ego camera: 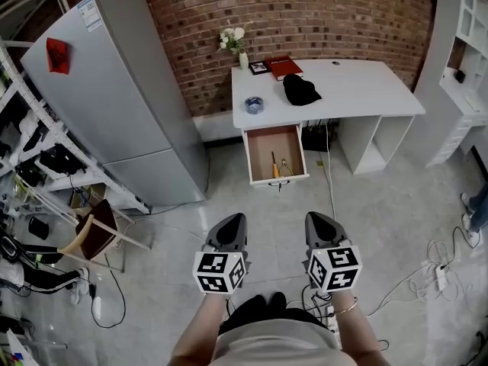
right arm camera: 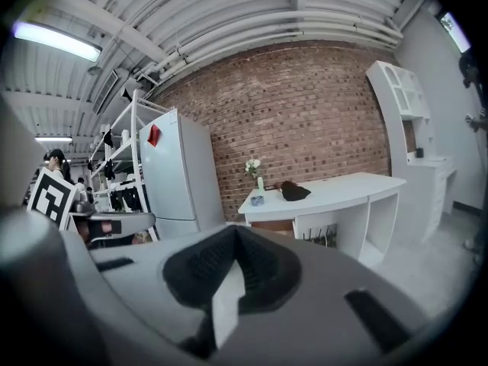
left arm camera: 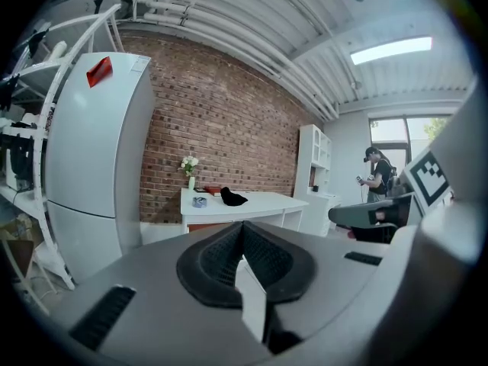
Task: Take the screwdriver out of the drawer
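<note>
The drawer (ego camera: pixel 249 157) stands pulled out under the white desk (ego camera: pixel 358 90), far ahead of me across the floor. In it lies the screwdriver (ego camera: pixel 274 166) with an orange handle, beside a small wire-like tool (ego camera: pixel 287 166). My left gripper (ego camera: pixel 233 219) and right gripper (ego camera: pixel 319 216) hover side by side low in the head view, well short of the drawer. Both are shut with nothing between their pads. The left gripper (left arm camera: pixel 242 229) and the right gripper (right arm camera: pixel 235 233) each face the distant desk (left arm camera: pixel 252 200) (right arm camera: pixel 343 185).
A tall grey fridge (ego camera: pixel 114 90) stands left of the desk, with shelving and a wooden chair (ego camera: pixel 95 231) further left. On the desk are a black cloth (ego camera: pixel 300 90), a tape roll (ego camera: pixel 254 104), a red book (ego camera: pixel 282 67) and a flower vase (ego camera: pixel 236 44). Cables trail over the floor at the right (ego camera: pixel 438 269). A person (left arm camera: pixel 377 175) stands far right.
</note>
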`<state>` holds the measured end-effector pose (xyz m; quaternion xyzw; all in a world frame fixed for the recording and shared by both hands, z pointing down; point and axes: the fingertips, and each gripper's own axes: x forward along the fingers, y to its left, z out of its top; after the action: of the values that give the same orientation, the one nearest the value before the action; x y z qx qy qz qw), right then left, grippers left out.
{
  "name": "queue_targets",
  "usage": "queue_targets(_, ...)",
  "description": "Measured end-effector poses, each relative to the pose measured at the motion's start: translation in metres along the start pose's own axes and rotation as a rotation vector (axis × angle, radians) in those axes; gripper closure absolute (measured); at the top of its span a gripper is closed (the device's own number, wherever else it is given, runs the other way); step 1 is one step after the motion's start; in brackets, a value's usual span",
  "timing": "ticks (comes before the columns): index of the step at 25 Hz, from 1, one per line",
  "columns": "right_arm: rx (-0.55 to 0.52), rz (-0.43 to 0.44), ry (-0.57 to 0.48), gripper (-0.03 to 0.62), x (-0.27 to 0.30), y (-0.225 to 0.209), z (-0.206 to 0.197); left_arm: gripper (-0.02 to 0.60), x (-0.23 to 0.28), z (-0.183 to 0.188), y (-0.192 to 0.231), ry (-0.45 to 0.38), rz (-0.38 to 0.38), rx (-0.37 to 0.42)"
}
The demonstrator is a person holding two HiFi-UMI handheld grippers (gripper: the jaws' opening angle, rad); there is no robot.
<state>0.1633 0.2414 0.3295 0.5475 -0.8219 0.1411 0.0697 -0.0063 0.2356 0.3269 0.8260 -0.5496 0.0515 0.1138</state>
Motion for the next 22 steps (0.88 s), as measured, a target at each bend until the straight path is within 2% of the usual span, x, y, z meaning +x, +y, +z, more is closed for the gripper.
queue_targets(12,0.002,-0.014,-0.003,0.585,0.008,-0.008,0.005,0.589,0.006,0.003,0.001,0.007,0.021,0.014)
queue_targets(22,0.025,-0.021,0.044,0.512,0.033,-0.016,-0.002,0.589,0.02,-0.006,0.015,0.034,0.043,-0.004)
